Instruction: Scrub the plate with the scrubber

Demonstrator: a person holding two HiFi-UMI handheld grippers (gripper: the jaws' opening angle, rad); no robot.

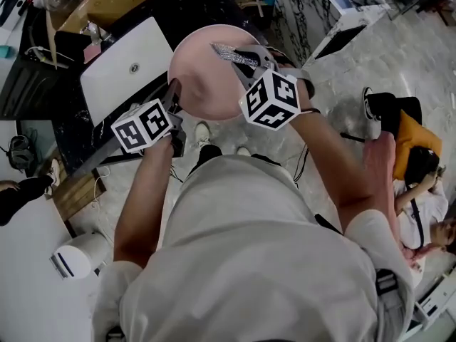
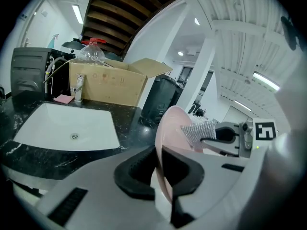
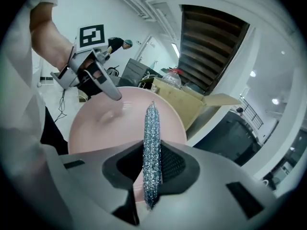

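A pink plate (image 1: pixel 203 77) is held up in the air, tilted, in front of me. My left gripper (image 1: pixel 173 92) is shut on its lower left rim; in the left gripper view the plate (image 2: pixel 169 123) stands edge-on between that gripper's (image 2: pixel 159 163) dark pads. My right gripper (image 1: pixel 247 60) is shut on a flat silver mesh scrubber (image 1: pixel 229 52), whose tip lies against the plate's upper right face. In the right gripper view the scrubber (image 3: pixel 152 138) runs upright between the jaws of my right gripper (image 3: pixel 152 166), with the plate (image 3: pixel 103 126) behind it and the left gripper (image 3: pixel 111 91) at the far rim.
A white sink (image 1: pixel 125 66) is set in a black counter (image 1: pixel 68 123) under and left of the plate. A cardboard box (image 2: pixel 108 83) and a bottle stand behind it. A person (image 1: pixel 420 184) sits on the floor at right. A white appliance (image 1: pixel 78 255) stands at lower left.
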